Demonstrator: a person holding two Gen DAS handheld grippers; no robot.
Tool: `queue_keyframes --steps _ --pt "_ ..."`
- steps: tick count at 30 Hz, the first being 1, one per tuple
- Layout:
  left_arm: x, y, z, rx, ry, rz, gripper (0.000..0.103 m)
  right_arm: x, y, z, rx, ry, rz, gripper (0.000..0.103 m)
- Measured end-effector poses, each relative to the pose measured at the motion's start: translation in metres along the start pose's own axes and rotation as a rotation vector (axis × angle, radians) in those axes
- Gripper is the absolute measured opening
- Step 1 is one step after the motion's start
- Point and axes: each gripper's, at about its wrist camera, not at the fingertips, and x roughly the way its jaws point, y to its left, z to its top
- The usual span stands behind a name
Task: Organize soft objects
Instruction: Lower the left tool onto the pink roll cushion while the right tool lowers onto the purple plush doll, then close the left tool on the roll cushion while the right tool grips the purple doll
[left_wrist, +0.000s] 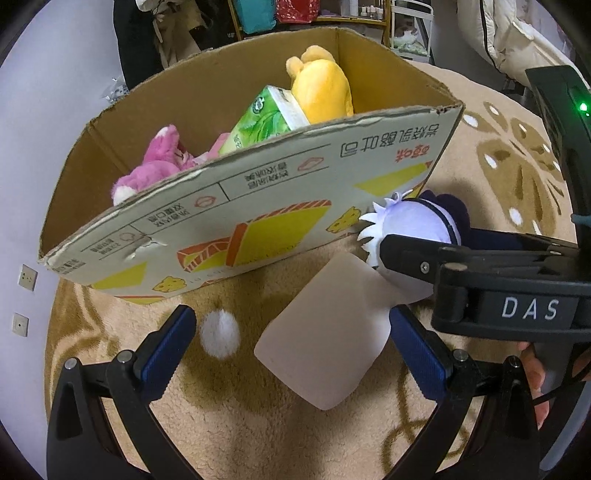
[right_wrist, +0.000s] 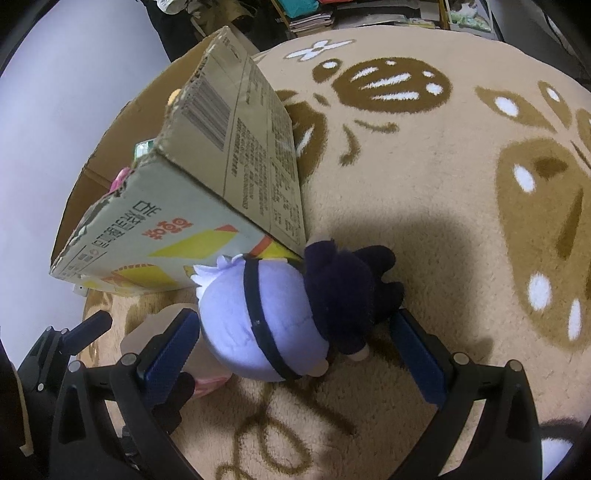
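On the rug (right_wrist: 424, 206) stands the box (left_wrist: 258, 206) holding plushies, beside it the doll (right_wrist: 280, 314) lies between the wide-open right gripper (right_wrist: 295, 350), and the wide-open left gripper (left_wrist: 291, 343) straddles a pale pack (left_wrist: 325, 332).

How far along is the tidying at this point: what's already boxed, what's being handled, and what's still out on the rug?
Already in the cardboard box: a yellow plush, a green tissue pack and a pink plush. In hand: the right gripper, open, straddles the white-haired doll beside the box, not yet clamped. Left on the rug: the white pompom and pale square pad between the open left gripper fingers.
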Motion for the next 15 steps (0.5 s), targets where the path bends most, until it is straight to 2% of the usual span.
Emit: queue_keyframes --steps 8,15 --pt "0.0075 -0.0001 0.0051 -0.007 0.011 -0.009 0.103 0.0067 0.0000 0.0033 0.000 0.004 0.007 0.103" --pt "0.0031 0.0024 0.0094 0.000 0.001 -0.051 0.103 0.0088 -0.0006 0.0050 0.002 0.005 0.012 0.103"
